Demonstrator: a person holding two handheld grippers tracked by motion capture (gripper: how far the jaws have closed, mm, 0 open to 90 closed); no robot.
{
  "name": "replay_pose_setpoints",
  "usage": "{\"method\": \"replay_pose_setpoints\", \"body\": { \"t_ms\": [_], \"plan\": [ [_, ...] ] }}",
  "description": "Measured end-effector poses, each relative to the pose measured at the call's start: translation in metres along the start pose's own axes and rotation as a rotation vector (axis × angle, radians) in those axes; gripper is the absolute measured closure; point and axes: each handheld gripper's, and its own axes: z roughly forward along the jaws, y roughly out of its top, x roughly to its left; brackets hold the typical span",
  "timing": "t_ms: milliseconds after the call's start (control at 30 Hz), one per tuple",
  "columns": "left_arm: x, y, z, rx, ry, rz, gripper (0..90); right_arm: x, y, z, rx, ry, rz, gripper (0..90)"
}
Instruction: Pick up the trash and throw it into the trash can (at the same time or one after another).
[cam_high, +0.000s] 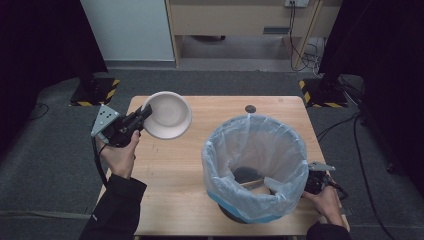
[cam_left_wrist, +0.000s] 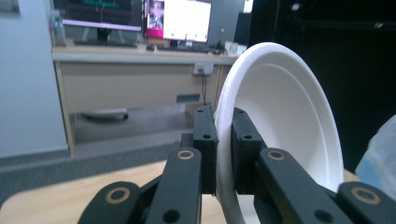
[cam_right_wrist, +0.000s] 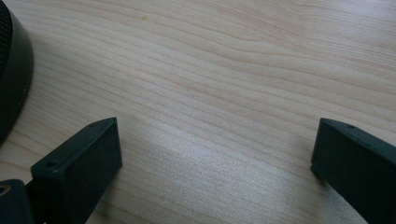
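While the left hand was raised: the left tongs (cam_high: 145, 114) were clamped on the near rim of a white foam bowl (cam_high: 169, 115), held clear above the far left part of the desk (cam_high: 175, 170).
Bowl attitude: it stood tilted up on edge, its hollow facing the lined bin; in the left gripper view the bowl (cam_left_wrist: 280, 116) rose upright between the two black jaws, which pressed its rim from both sides.
Bin: a black bin lined with a clear plastic bag (cam_high: 255, 167) stood on the right half of the desk, well apart from the bowl, with dark scraps and a pale stick lying at its bottom.
Right tongs: the right tongs (cam_right_wrist: 215, 163) lay low over bare wood with their jaws wide apart and nothing between them, just beside the bin's dark base (cam_right_wrist: 11, 70).
Right hand: it rested at the near right corner of the desk, behind the bin (cam_high: 327, 197).
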Motion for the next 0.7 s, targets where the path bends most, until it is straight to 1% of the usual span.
{"method": "replay_pose_setpoints", "body": {
  "t_ms": [67,100,133,167,233,267,367,400,500,533,567,600,700],
  "plan": [
    [-0.004,0.004,-0.002,-0.016,-0.011,0.002,82.9,0.000,0.000,0.000,0.000,0.000,0.000,1.9],
    [-0.004,0.004,-0.002,-0.016,-0.011,0.002,82.9,0.000,0.000,0.000,0.000,0.000,0.000,1.9],
    [-0.007,0.007,-0.003,-0.030,-0.022,0.008,82.9,0.000,0.000,0.000,0.000,0.000,0.000,2.0],
    [-0.009,0.009,-0.004,-0.039,-0.020,0.018,82.9,0.000,0.000,0.000,0.000,0.000,0.000,1.9],
    [-0.011,0.011,-0.005,-0.048,-0.024,0.017,82.9,0.000,0.000,0.000,0.000,0.000,0.000,1.9],
    [-0.014,0.013,-0.006,-0.060,-0.039,0.014,82.9,0.000,0.000,0.000,0.000,0.000,0.000,1.9],
    [-0.017,0.016,-0.008,-0.073,-0.047,0.014,82.9,0.000,0.000,0.000,0.000,0.000,0.000,1.9],
    [-0.019,0.019,-0.010,-0.088,-0.058,0.008,82.9,0.000,0.000,0.000,0.000,0.000,0.000,2.0],
    [-0.021,0.021,-0.012,-0.100,-0.065,0.007,82.9,0.000,0.000,0.000,0.000,0.000,0.000,2.0],
    [-0.023,0.024,-0.014,-0.112,-0.076,0.006,82.9,0.000,0.000,0.000,0.000,0.000,0.000,1.9],
    [-0.023,0.024,-0.014,-0.112,-0.076,0.006,82.9,0.000,0.000,0.000,0.000,0.000,0.000,1.9],
    [-0.026,0.026,-0.016,-0.124,-0.087,0.005,82.9,0.000,0.000,0.000,0.000,0.000,0.000,2.0],
    [-0.030,0.029,-0.018,-0.137,-0.098,0.009,82.9,0.000,0.000,0.000,0.000,0.000,0.000,1.9]
  ]
}}
